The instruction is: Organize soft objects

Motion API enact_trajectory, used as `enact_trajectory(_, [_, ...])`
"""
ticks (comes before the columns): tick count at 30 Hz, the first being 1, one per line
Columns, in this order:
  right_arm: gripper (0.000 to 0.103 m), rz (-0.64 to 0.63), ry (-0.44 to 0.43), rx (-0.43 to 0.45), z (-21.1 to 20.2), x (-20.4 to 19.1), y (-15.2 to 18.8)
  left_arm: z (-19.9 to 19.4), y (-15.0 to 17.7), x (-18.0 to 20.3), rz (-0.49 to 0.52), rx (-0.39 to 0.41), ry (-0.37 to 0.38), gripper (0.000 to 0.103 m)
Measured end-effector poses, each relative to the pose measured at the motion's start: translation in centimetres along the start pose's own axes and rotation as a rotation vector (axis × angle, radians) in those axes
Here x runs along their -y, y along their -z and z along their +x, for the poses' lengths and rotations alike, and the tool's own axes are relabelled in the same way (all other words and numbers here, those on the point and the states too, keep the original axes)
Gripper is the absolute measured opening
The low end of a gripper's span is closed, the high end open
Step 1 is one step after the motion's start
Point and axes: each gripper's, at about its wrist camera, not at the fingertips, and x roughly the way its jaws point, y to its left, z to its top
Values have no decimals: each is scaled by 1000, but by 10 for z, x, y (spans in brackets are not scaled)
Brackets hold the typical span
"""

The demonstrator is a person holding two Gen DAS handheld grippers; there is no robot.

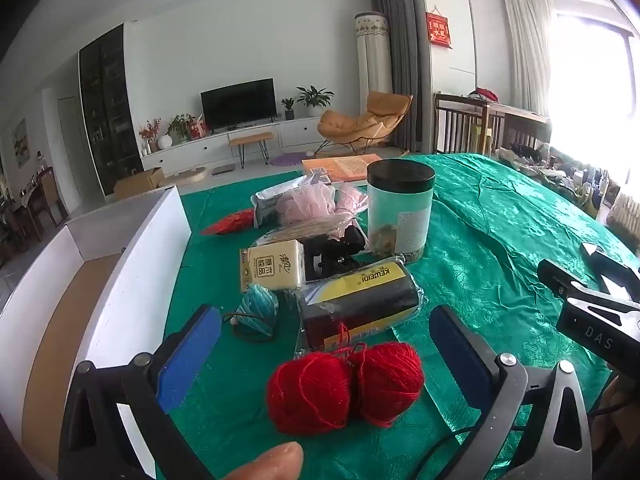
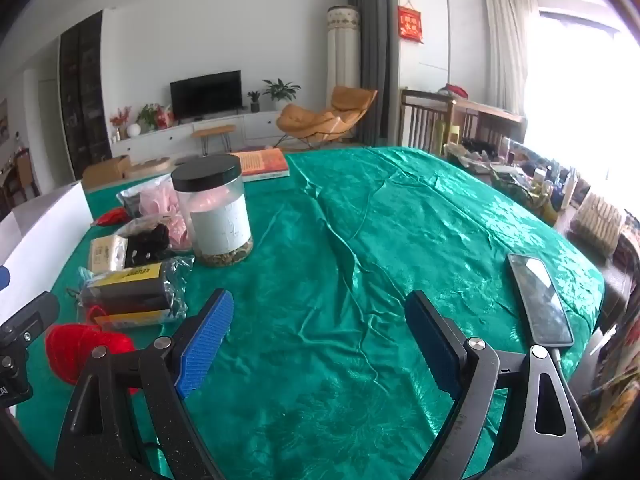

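Note:
Two balls of red yarn lie on the green tablecloth, between the fingers of my left gripper, which is open and empty around them. The yarn also shows in the right wrist view. Behind them lie a wrapped sponge pack, a teal yarn ball, a tissue pack, black fabric and a pink mesh puff. My right gripper is open and empty over bare cloth, right of the pile; it also shows in the left wrist view.
A white box with a brown floor stands at the left of the table. A clear jar with a black lid stands behind the pile. A book lies at the far edge. A phone lies at the right.

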Motion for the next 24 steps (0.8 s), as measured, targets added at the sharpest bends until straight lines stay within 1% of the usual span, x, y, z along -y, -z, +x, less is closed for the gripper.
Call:
enact_trajectory(11, [90, 4, -3, -3, 0, 0, 0, -1, 1, -1, 9, 5, -25, 103])
enact_trajectory(24, [90, 5, -3, -4, 0, 0, 0, 5, 5, -4, -7, -36, -30, 103])
